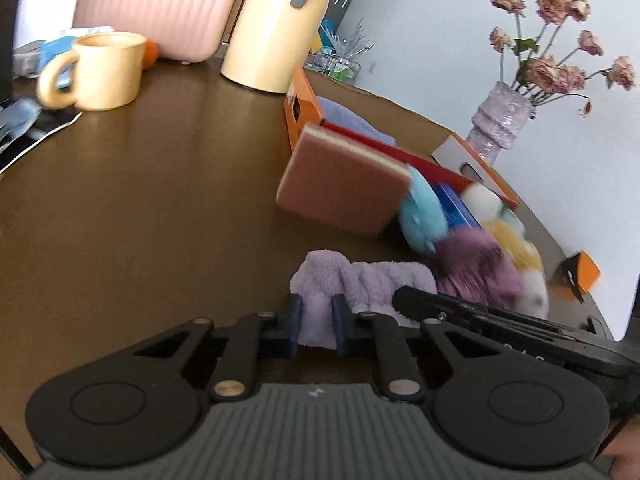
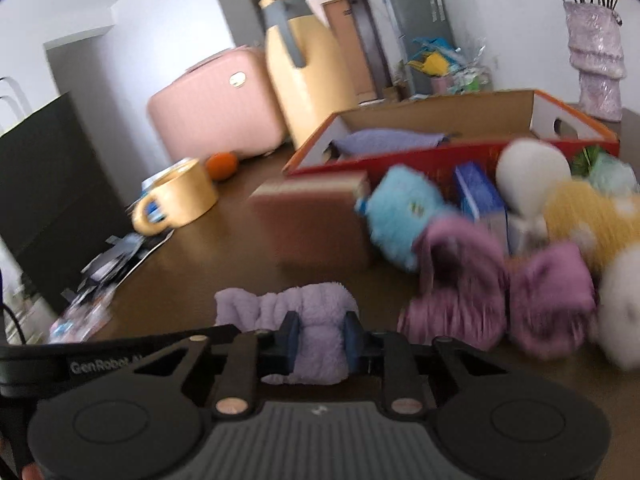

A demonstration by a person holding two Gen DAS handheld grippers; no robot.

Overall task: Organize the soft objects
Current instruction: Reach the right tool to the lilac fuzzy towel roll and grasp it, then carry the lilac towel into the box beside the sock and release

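A: Which step is in hand?

B: A lilac towel (image 1: 362, 280) is being taken up from the table (image 1: 160, 200). It is pinched near one end by the left gripper (image 1: 318, 322) and near the other by the right gripper (image 2: 320, 338). Both sets of jaws are closed on the plush, with cloth bunched between the blue pads (image 1: 296, 320).

A: Is the towel lifted?

B: That cannot be told. It appears to lie on the table, just in front of the pile of soft things.

A: What is in the pile?

B: A blue plush (image 2: 400, 216), a mauve cloth (image 2: 460, 280), a yellow plush (image 2: 588, 216) and a white ball (image 2: 532, 176) are seen, heaped against the red wall of the box (image 2: 400, 156). A sponge (image 1: 344, 188) is propped beside them. One folded cloth (image 2: 388, 138) is already lying inside the box.

A: What is called for next?

B: Probably the towel must be raised by both grippers together, kept taut so it can be folded or carried flat, then taken over the box wall and laid beside the folded cloth. The pile and the sponge should be cleared on the way, since they stand between the towel and the box.
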